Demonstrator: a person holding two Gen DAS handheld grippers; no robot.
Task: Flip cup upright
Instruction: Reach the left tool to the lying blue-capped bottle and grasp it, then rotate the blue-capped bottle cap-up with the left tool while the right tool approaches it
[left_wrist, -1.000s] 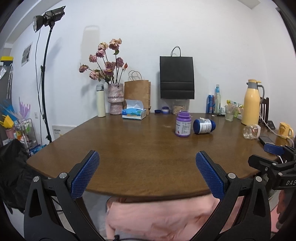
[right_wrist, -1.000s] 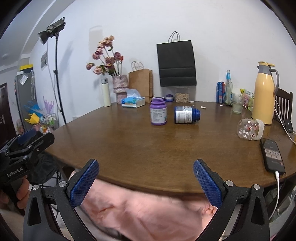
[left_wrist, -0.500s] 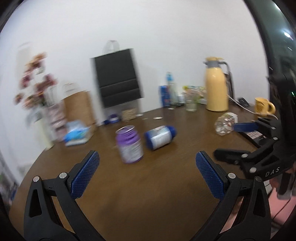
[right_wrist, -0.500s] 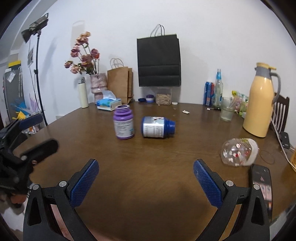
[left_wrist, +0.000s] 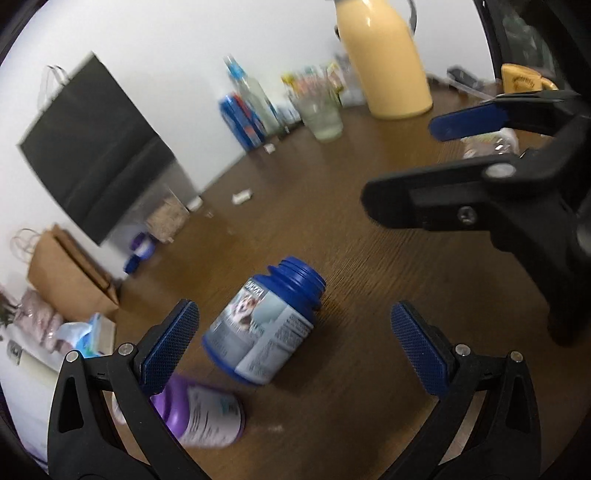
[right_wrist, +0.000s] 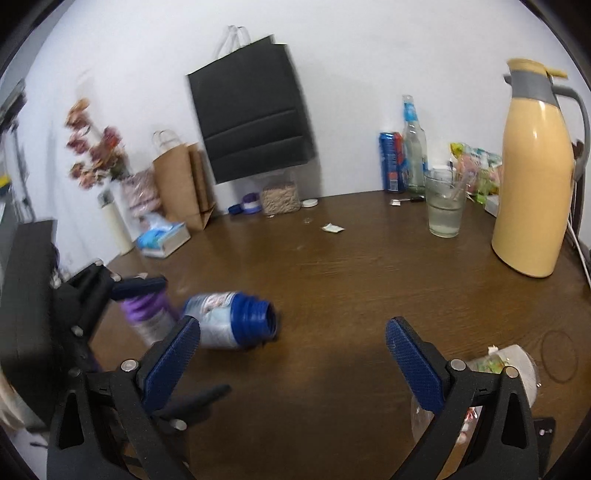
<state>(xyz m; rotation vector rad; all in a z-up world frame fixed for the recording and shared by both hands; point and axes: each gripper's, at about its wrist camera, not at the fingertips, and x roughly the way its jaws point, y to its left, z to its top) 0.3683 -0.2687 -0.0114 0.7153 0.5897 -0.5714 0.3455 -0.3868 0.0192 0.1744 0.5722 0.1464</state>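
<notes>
Hovering low over the brown table (right_wrist: 351, 266), the right gripper (right_wrist: 291, 325) has its blue-padded jaws spread wide and nothing between them. The left gripper (left_wrist: 291, 314) is just as wide open and just as empty.

The cup (right_wrist: 513, 363), clear with a coloured print, lies on its side just outside the right gripper's right finger and partly hidden behind it. From the left tool it shows only as a pale blur beyond the other gripper's arm.

It looks light and thin-walled. Whether it is glass or plastic cannot be told, so it is best treated as breakable. Its smooth, round side will probably roll or slip under a glancing touch. A hold across the middle of the body, pads on opposite walls, looks safest. From there it could be swung onto its base.

A blue bottle (left_wrist: 266, 325) lies on its side directly ahead of the left tool, open neck pointing away, with a purple bottle (left_wrist: 207, 417) under that tool's left finger. Neither blocks the cup.

Farther ahead of the right gripper, to its right, stand a yellow thermos (right_wrist: 532, 177) and a drinking glass (right_wrist: 445, 210), both well apart from the cup. The likelier nuisance is the right tool's own finger, which crowds the cup's near side.
</notes>
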